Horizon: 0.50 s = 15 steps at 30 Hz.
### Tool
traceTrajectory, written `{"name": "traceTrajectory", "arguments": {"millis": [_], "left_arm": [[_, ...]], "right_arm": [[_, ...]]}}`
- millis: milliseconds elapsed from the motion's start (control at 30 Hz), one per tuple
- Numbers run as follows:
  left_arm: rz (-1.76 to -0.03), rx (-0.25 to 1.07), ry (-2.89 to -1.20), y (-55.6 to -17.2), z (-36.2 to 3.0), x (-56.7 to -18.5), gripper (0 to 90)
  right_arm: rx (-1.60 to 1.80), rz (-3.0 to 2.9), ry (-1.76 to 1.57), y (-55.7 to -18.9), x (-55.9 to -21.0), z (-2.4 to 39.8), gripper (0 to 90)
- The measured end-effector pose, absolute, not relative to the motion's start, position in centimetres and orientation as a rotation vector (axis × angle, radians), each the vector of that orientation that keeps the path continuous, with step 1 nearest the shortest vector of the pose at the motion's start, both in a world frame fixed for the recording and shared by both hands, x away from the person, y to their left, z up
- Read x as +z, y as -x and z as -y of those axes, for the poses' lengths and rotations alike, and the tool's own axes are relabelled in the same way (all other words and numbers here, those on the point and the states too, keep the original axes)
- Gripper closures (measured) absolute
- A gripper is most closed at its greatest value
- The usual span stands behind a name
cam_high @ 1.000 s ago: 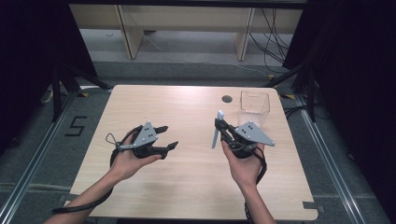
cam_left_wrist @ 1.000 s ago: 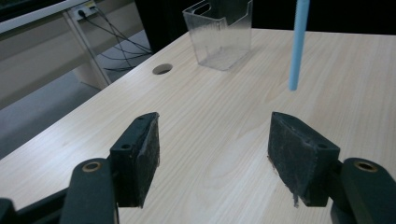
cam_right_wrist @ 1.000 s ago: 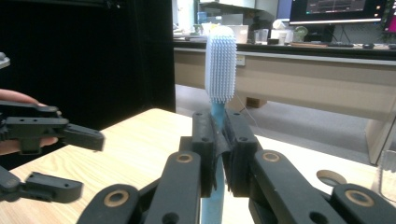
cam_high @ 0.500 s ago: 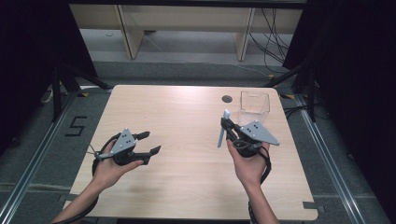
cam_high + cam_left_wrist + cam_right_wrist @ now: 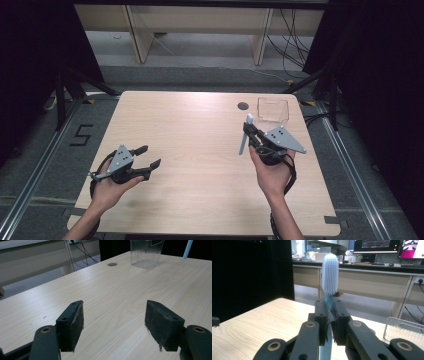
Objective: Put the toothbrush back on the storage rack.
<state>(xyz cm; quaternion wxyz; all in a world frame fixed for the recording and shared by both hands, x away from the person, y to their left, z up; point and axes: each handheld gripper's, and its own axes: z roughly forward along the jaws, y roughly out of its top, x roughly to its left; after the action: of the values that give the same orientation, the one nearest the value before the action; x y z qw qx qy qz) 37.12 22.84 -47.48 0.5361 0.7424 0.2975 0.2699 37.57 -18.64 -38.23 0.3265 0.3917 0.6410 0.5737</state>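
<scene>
Gripping a blue toothbrush (image 5: 329, 275) upright, right tongs (image 5: 250, 136) just beside the clear container (image 5: 273, 110); left tongs (image 5: 150, 157) agape, empty, well apart from it on worktop (image 5: 195, 125).

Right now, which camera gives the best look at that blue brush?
The right gripper view: the brush stands close up, bristles clear, clamped between the fingers. The high view shows it small and thin. The left gripper view catches just a blue tip at the top edge.
</scene>
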Motion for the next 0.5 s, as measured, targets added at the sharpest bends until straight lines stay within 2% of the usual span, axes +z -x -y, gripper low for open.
{"name": "traceTrajectory", "arguments": {"millis": [500], "left_arm": [[-0.747, 0.676, -1.756, -36.5, -23.4, -49.4, 31.2]], "right_arm": [[1.459, -1.631, -1.059, -38.5, -38.1, 20.5, 84.3]]}}
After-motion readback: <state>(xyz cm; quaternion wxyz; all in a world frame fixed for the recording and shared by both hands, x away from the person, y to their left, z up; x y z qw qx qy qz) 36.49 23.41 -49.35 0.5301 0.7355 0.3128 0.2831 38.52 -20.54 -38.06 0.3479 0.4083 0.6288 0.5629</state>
